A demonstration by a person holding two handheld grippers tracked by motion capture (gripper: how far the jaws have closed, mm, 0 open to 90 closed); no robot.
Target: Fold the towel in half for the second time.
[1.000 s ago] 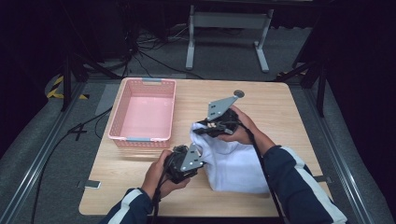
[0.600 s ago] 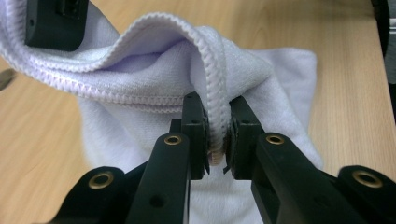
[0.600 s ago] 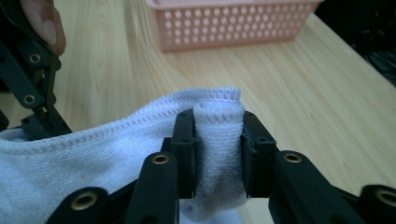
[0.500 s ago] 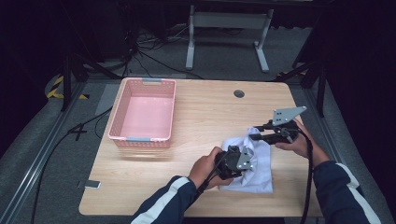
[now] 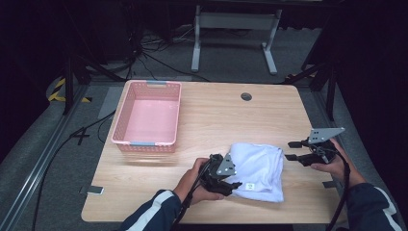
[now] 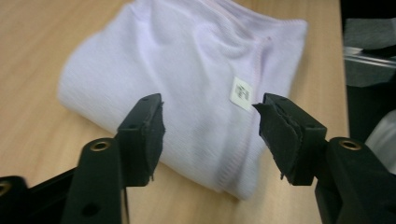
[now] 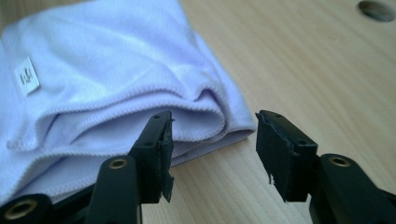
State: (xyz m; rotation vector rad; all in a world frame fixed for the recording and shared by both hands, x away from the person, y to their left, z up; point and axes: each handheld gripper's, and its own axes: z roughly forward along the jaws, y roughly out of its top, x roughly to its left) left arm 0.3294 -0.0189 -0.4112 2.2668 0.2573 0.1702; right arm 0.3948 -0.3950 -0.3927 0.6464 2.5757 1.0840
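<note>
Over at the far left of the tabletop (image 5: 211,120) I see the pink basket (image 5: 146,115) standing well apart from everything I'm working on. Moving right, my left tongs (image 5: 234,184) sit at the near left edge of the folded white cloth (image 5: 257,163); their jaws have just been opening and now stand apart, with the cloth's folded edge lying between them but the pads not pressing on it. Through the left gripper view I can see the cloth's small white label (image 6: 241,93) just ahead of one pad. The cloth lies flat on the wood, toward the near right part of the tabletop. Further right, my right tongs (image 5: 291,150) hover just beside the cloth's right edge, jaws also just opened and holding nothing; the right gripper view shows the layered hem just beyond the tips.
</note>
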